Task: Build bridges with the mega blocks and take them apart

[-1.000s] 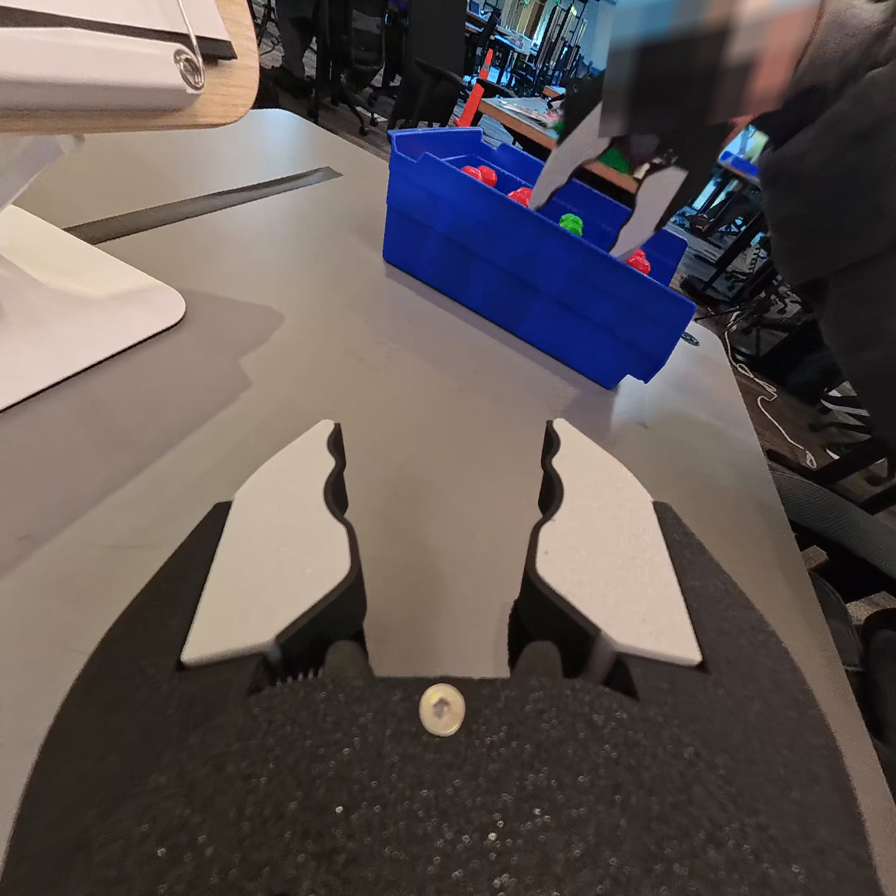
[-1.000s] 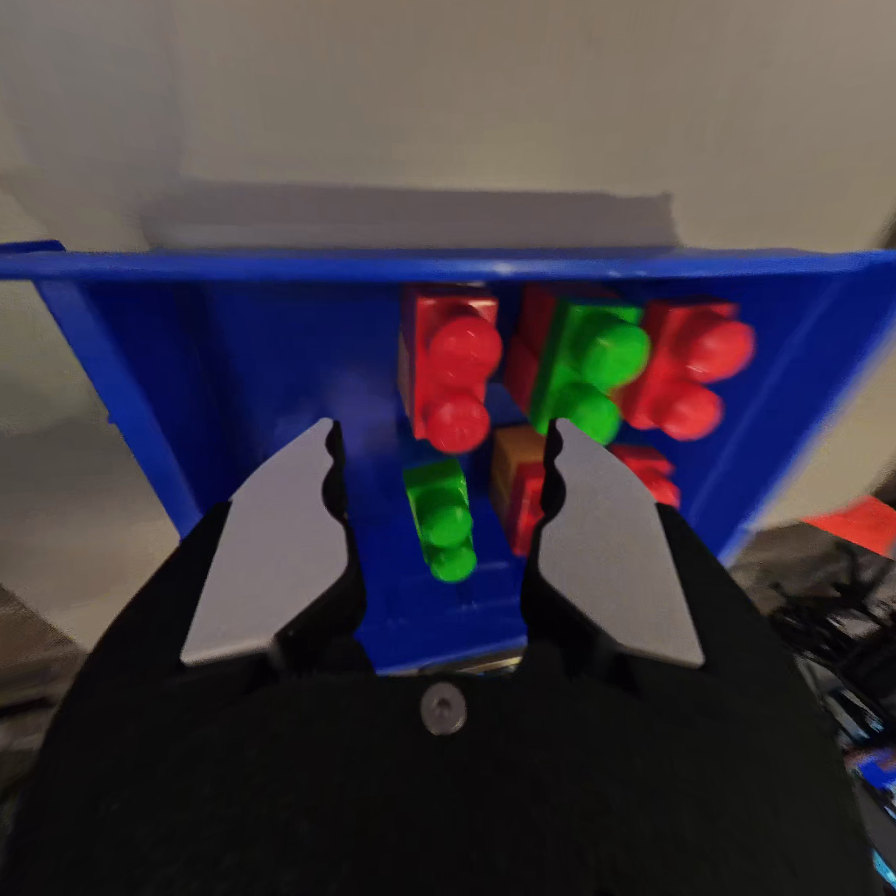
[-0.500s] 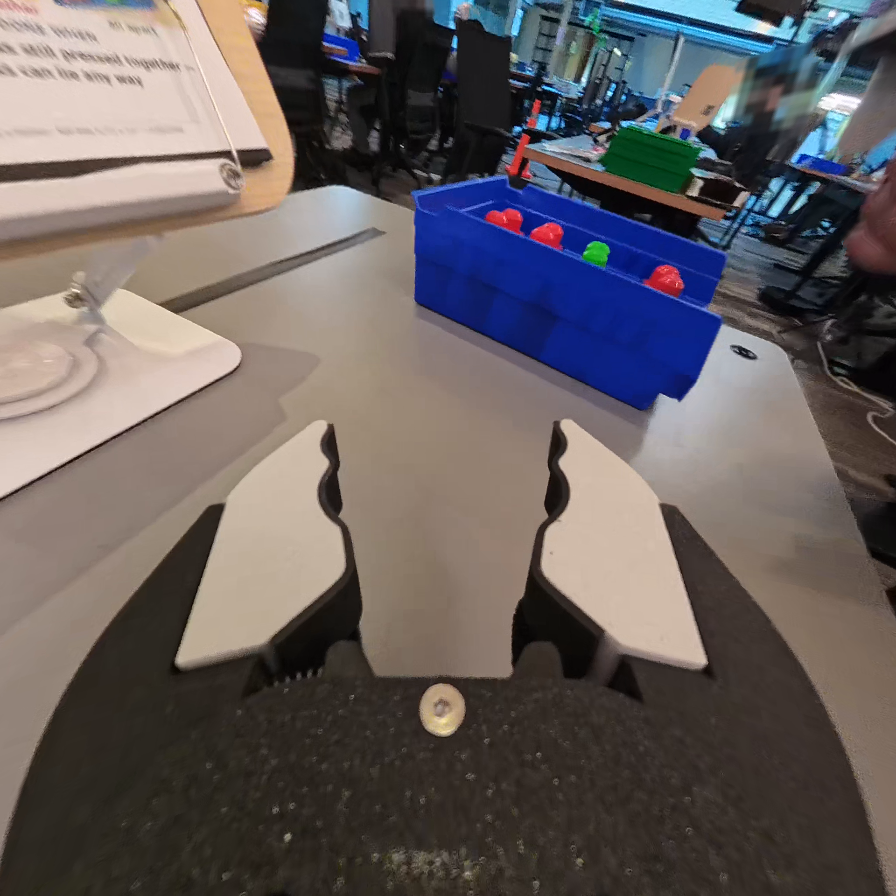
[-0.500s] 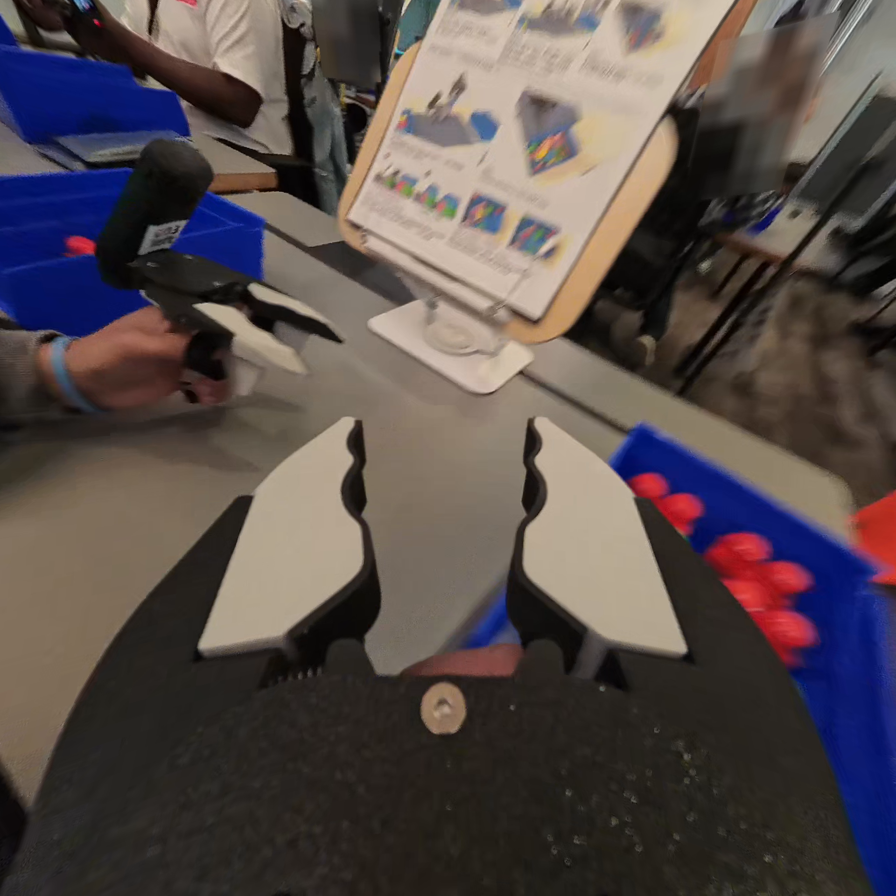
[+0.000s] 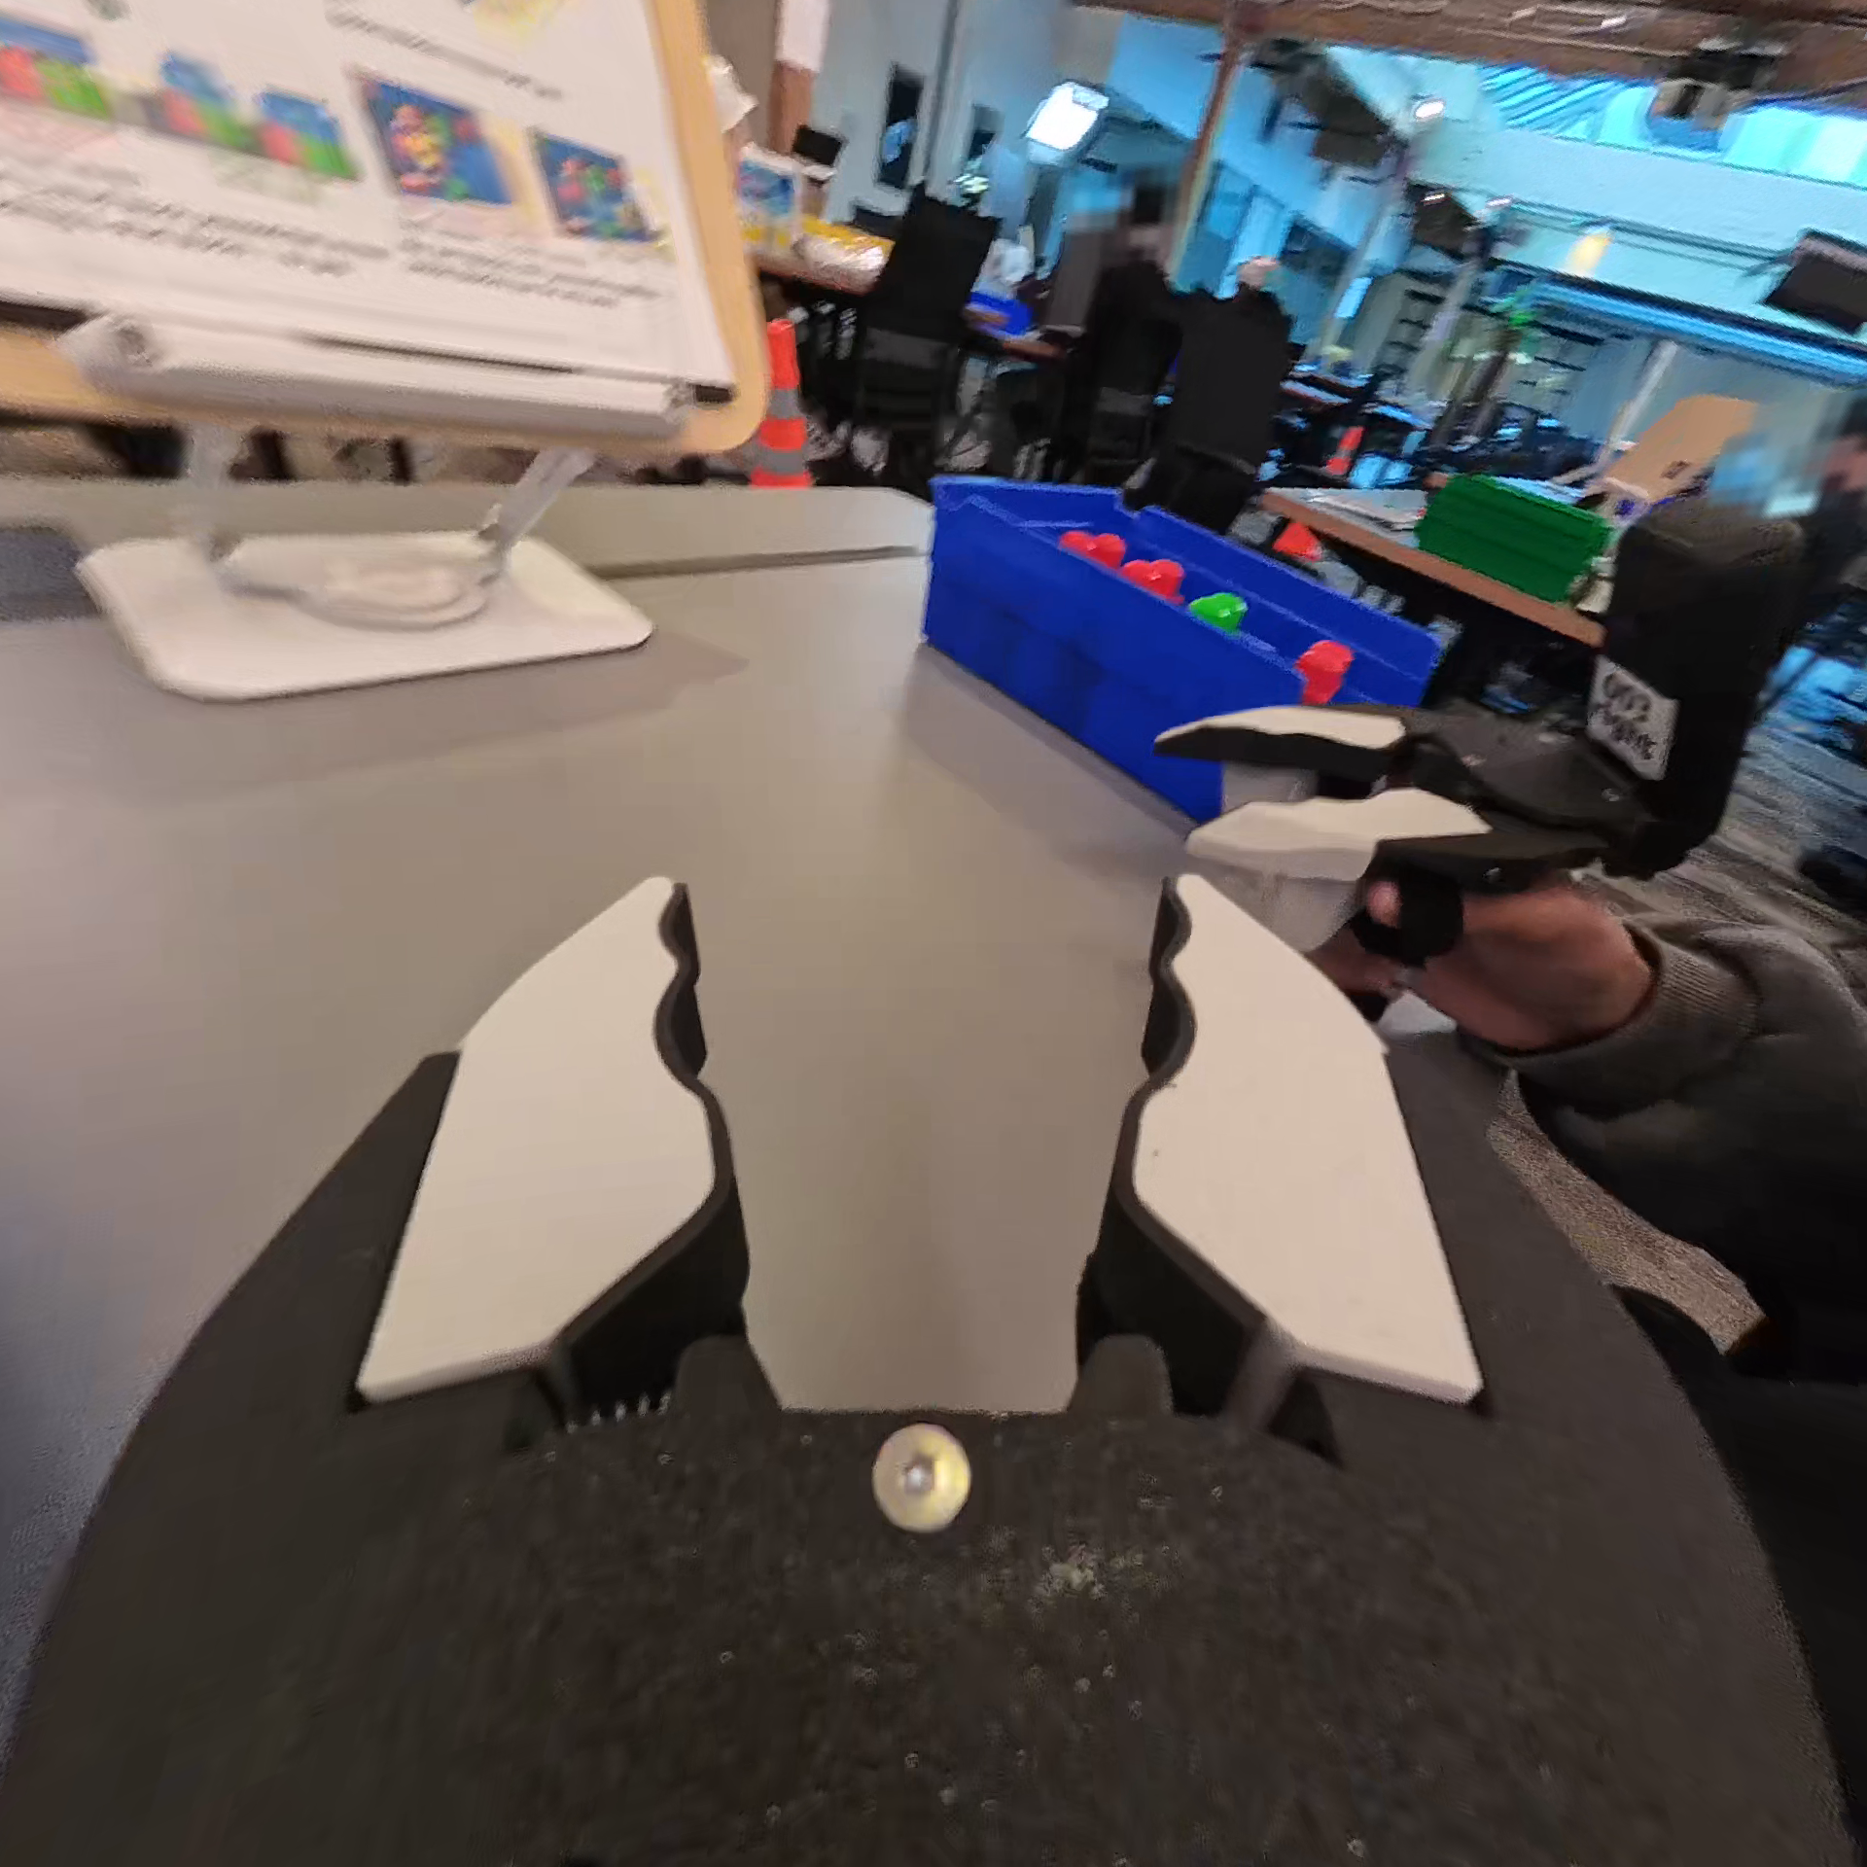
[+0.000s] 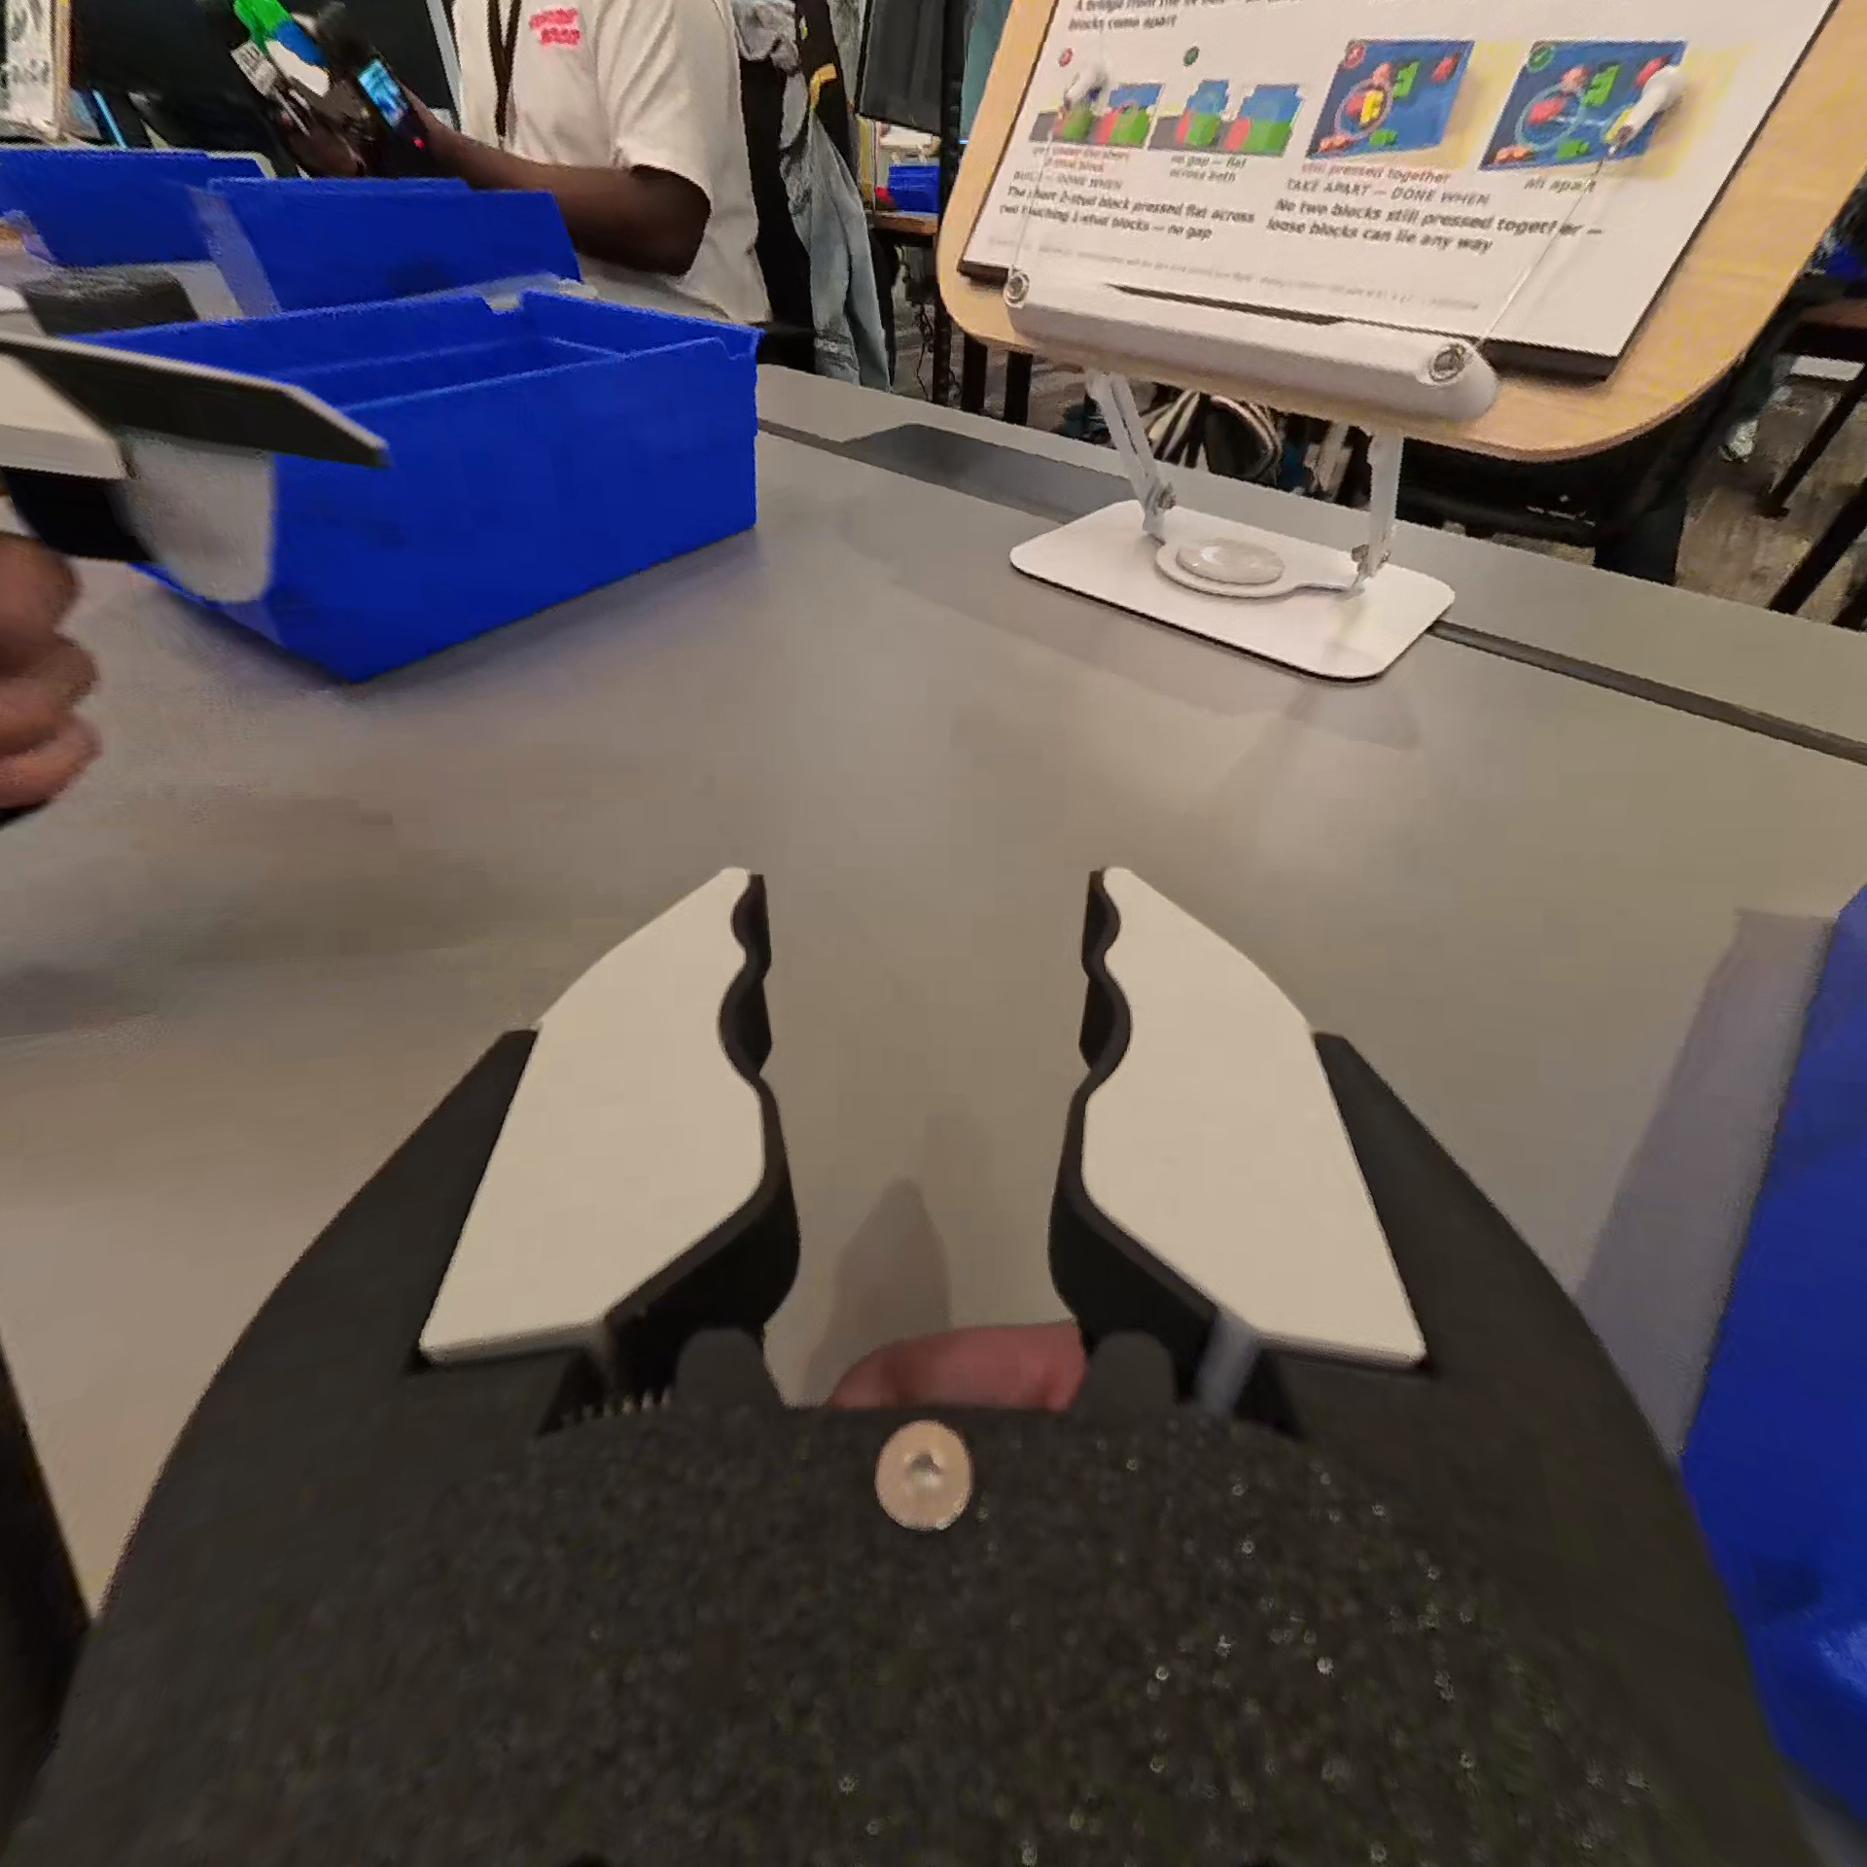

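Red blocks (image 5: pixel 1157 576) and one green block (image 5: pixel 1217 609) lie in a blue bin (image 5: pixel 1071 657) at the far right of the grey table (image 5: pixel 808 808). My left gripper (image 5: pixel 919 889) is open and empty, low over the bare table, well short of the bin. My right gripper (image 6: pixel 924 879) is open and empty over the table, with the bin's wall (image 6: pixel 1798 1313) at its right. It also shows in the left wrist view (image 5: pixel 1182 793), held by a hand just in front of the bin. No block is on the table.
A white stand (image 6: pixel 1233 576) holding an instruction board (image 5: pixel 354 202) stands at the back of the table. A second blue bin (image 6: pixel 485 475) sits at the left in the right wrist view. A person (image 6: pixel 606 152) stands behind it. Chairs and other tables lie beyond.
My right gripper has left the bin, where it hung over the blocks, and come down beside it over the table. My left gripper tilted up. Both stayed open.
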`<act>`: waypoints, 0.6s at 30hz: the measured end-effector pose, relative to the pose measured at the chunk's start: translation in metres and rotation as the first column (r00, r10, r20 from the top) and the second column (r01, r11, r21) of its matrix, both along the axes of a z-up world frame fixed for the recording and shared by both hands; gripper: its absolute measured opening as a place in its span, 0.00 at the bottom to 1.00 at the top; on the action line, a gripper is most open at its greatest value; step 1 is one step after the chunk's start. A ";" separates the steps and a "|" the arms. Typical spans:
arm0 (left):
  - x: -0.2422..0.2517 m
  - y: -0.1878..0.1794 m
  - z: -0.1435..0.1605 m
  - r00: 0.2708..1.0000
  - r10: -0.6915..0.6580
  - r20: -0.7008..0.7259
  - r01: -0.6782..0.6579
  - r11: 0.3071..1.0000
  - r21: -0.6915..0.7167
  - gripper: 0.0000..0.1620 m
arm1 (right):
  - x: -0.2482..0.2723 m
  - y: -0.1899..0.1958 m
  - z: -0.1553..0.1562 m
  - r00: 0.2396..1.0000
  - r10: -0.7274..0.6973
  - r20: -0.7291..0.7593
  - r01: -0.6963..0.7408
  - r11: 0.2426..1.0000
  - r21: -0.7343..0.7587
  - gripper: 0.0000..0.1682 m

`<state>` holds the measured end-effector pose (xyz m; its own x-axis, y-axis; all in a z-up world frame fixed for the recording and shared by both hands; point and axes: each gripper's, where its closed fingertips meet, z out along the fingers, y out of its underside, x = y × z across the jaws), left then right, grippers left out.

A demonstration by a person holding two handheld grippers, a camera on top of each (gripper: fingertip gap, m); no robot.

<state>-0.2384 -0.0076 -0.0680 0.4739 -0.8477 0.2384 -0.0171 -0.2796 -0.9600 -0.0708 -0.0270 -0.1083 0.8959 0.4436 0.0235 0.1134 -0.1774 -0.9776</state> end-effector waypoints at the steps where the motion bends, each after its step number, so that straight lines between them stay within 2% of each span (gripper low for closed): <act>1: -0.017 0.000 -0.003 0.999 0.037 -0.024 -0.037 0.999 -0.022 0.53 | 0.001 0.000 0.000 1.000 0.002 -0.018 -0.002 1.000 -0.005 0.35; 4: -0.080 0.013 0.000 0.979 0.169 -0.113 -0.173 0.985 -0.021 0.51 | 0.001 -0.001 0.000 0.997 0.014 -0.078 -0.016 1.000 -0.020 0.33; 6: -0.123 0.029 0.003 0.946 0.201 -0.254 -0.209 0.978 -0.005 0.46 | 0.000 -0.002 0.000 0.996 0.029 -0.081 -0.030 0.999 -0.011 0.32; 9: -0.182 0.067 0.002 0.812 0.183 -0.554 -0.232 0.973 -0.018 0.49 | -0.003 -0.003 0.001 0.997 0.051 -0.064 -0.051 0.999 0.003 0.32; 11: -0.216 0.102 -0.001 0.644 0.172 -0.745 -0.214 0.976 0.040 0.46 | -0.006 -0.004 0.001 0.997 0.064 -0.050 -0.064 0.998 0.006 0.32; 13: -0.237 0.131 -0.015 0.455 0.080 -0.887 -0.117 0.993 0.030 0.45 | -0.008 -0.005 0.000 0.997 0.075 -0.035 -0.075 0.997 0.011 0.31; 16: -0.255 0.159 -0.047 0.175 -0.094 -0.980 0.069 0.994 -0.083 0.44 | -0.012 -0.008 0.001 0.996 0.086 -0.010 -0.086 0.996 0.027 0.31; 18: -0.269 0.175 -0.066 0.021 -0.169 -0.985 0.108 0.980 -0.165 0.44 | -0.013 -0.009 0.001 0.996 0.089 0.001 -0.089 0.995 0.037 0.31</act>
